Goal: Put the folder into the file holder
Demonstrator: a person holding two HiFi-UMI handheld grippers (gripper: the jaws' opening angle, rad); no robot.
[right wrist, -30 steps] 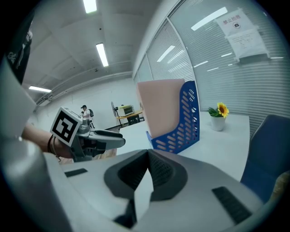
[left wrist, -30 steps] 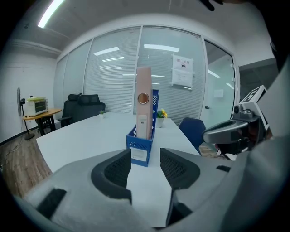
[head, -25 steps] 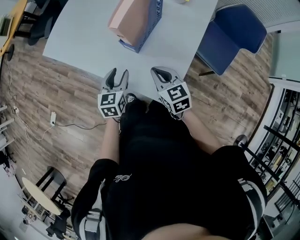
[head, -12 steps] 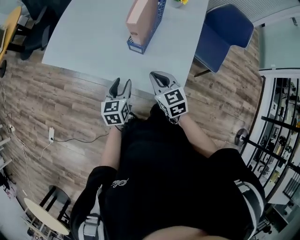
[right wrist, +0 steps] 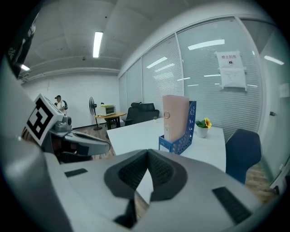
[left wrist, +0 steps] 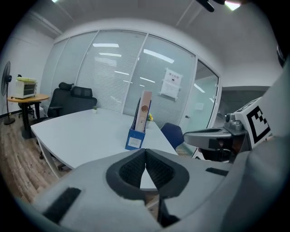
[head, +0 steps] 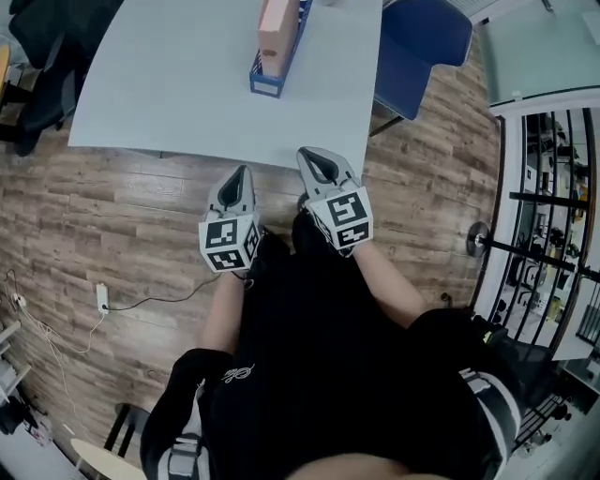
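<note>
The pink folder (head: 277, 23) stands upright in the blue file holder (head: 265, 82) on the pale table (head: 169, 84). Both grippers hang over the wooden floor, short of the table's near edge and well apart from the holder. My left gripper (head: 241, 175) has just closed its jaws and is shut with nothing between them. My right gripper (head: 317, 159) is shut and empty too. The left gripper view looks past the gripper (left wrist: 145, 154) at the folder (left wrist: 145, 106) in the holder (left wrist: 134, 140). In the right gripper view the gripper (right wrist: 147, 156) faces the folder (right wrist: 176, 118) and holder (right wrist: 181, 141).
A blue chair (head: 422, 42) stands at the table's right end and a black office chair (head: 47, 37) at its left. Metal shelving (head: 553, 216) lines the right side. A small potted flower (right wrist: 202, 127) sits on the table behind the holder. A cable (head: 103, 298) lies on the floor.
Both grippers have drawn back from the table's edge toward my body. The left jaws, open before, have come together with nothing in them. The folder and holder look unmoved.
</note>
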